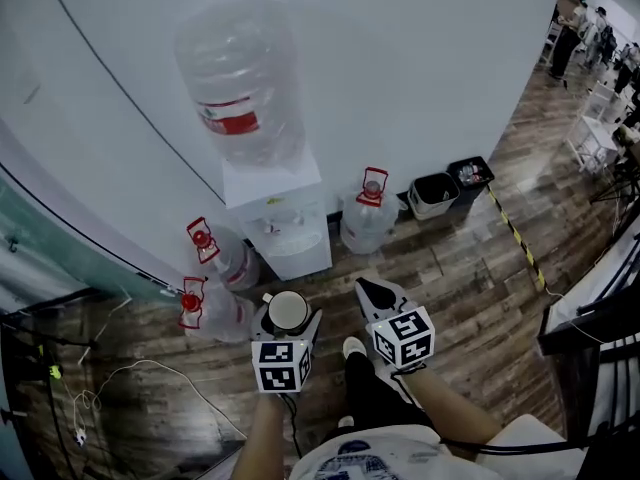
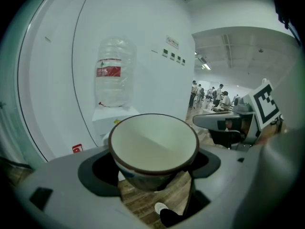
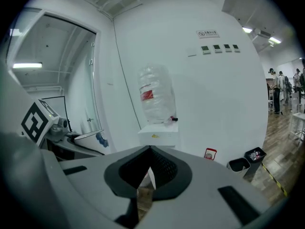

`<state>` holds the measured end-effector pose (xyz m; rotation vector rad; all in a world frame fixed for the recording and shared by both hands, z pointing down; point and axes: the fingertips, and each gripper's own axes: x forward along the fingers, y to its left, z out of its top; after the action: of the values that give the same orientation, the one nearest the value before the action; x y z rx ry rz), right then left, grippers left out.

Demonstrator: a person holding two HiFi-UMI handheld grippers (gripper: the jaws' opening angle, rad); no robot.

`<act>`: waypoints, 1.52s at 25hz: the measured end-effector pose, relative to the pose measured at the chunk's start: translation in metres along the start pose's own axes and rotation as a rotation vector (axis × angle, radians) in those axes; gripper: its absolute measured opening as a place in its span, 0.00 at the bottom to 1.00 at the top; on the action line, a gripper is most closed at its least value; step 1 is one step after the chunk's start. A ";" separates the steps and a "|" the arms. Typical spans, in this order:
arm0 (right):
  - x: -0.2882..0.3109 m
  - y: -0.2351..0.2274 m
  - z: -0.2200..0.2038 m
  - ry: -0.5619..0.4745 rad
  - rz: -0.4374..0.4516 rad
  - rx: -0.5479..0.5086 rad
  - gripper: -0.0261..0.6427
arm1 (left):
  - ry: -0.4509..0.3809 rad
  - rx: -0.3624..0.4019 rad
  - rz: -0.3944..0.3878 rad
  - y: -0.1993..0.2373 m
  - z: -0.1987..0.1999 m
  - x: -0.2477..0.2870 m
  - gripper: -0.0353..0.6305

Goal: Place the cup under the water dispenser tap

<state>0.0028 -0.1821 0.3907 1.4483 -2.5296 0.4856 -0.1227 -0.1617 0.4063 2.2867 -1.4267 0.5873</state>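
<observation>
A white cup [image 1: 287,310] with a dark brown rim is held upright in my left gripper [image 1: 287,320], which is shut on it; in the left gripper view the cup [image 2: 153,149] fills the space between the jaws. The white water dispenser [image 1: 277,215] stands against the wall ahead, with a large clear bottle [image 1: 241,83] on top and its tap recess [image 1: 281,224] facing me. The dispenser [image 2: 110,119] shows behind the cup. My right gripper [image 1: 374,292] hovers to the right of the cup, shut and empty, and its jaw tips meet [image 3: 149,164]. The dispenser [image 3: 158,134] lies beyond them.
Spare water bottles with red caps stand on the wooden floor left [image 1: 222,256] and right [image 1: 368,218] of the dispenser. Two bins [image 1: 450,186] sit by the wall at the right. Cables [image 1: 110,378] trail on the floor at the left. People stand far off [image 1: 572,28].
</observation>
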 end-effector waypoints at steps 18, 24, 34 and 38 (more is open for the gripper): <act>0.165 -0.099 -0.101 0.064 -0.007 0.048 0.07 | 0.045 -0.055 0.035 0.075 -0.057 0.204 0.72; 0.207 -0.129 -0.139 0.062 -0.026 0.091 0.07 | 0.061 -0.052 0.038 0.093 -0.084 0.265 0.72; 0.262 -0.151 -0.187 0.072 -0.039 0.110 0.07 | 0.066 -0.059 0.060 0.119 -0.118 0.339 0.72; 0.285 -0.156 -0.201 0.076 -0.024 0.103 0.07 | 0.066 -0.066 0.076 0.133 -0.130 0.366 0.72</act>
<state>-0.0073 -0.4089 0.6972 1.4638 -2.4578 0.6637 -0.1168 -0.4219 0.7234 2.1499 -1.4846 0.6235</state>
